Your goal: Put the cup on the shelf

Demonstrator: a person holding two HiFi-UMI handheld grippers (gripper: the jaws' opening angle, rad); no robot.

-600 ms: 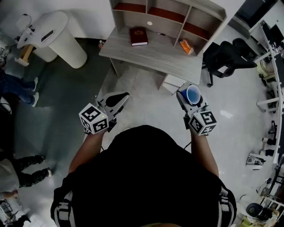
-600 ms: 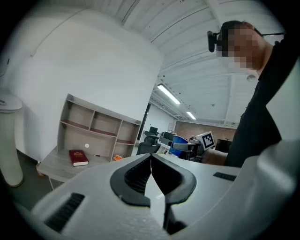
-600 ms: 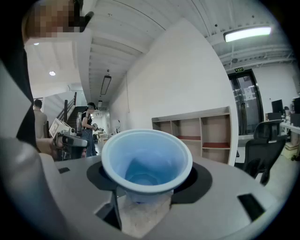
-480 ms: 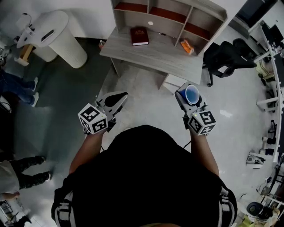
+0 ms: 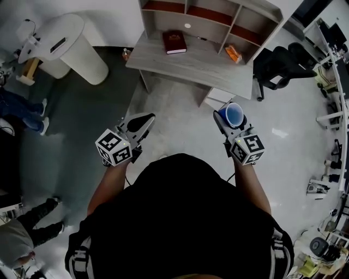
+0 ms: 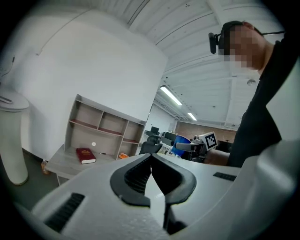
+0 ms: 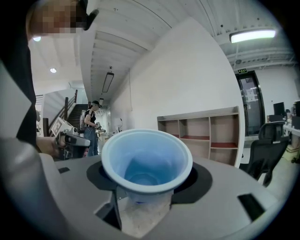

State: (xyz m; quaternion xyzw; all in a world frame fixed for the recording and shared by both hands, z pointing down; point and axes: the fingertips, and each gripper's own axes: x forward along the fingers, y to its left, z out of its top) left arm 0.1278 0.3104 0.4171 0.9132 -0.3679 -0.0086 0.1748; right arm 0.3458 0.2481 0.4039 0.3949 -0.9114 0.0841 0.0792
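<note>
A blue plastic cup (image 5: 235, 114) stands upright, mouth up, between the jaws of my right gripper (image 5: 229, 111), which is shut on it. In the right gripper view the cup (image 7: 146, 159) fills the middle and hides the jaw tips of the right gripper (image 7: 146, 183). The grey wooden shelf (image 5: 212, 16) with open compartments stands on a desk ahead, well beyond both grippers; it also shows as the shelf (image 7: 206, 129) and the shelf (image 6: 101, 126). My left gripper (image 5: 143, 120) is held at the same height, shut and empty, its tips meeting at the left gripper (image 6: 151, 155).
A red book (image 5: 174, 42) and an orange packet (image 5: 233, 53) lie on the desk top (image 5: 180, 62) below the shelf. A black office chair (image 5: 278, 62) stands right of the desk, a white round stand (image 5: 71, 46) to its left. People stand at the left edge (image 5: 24, 103).
The desk and shelf have shifted slightly right and up in the head view. Both grippers hold almost the same pose, the cup still in the right one.
</note>
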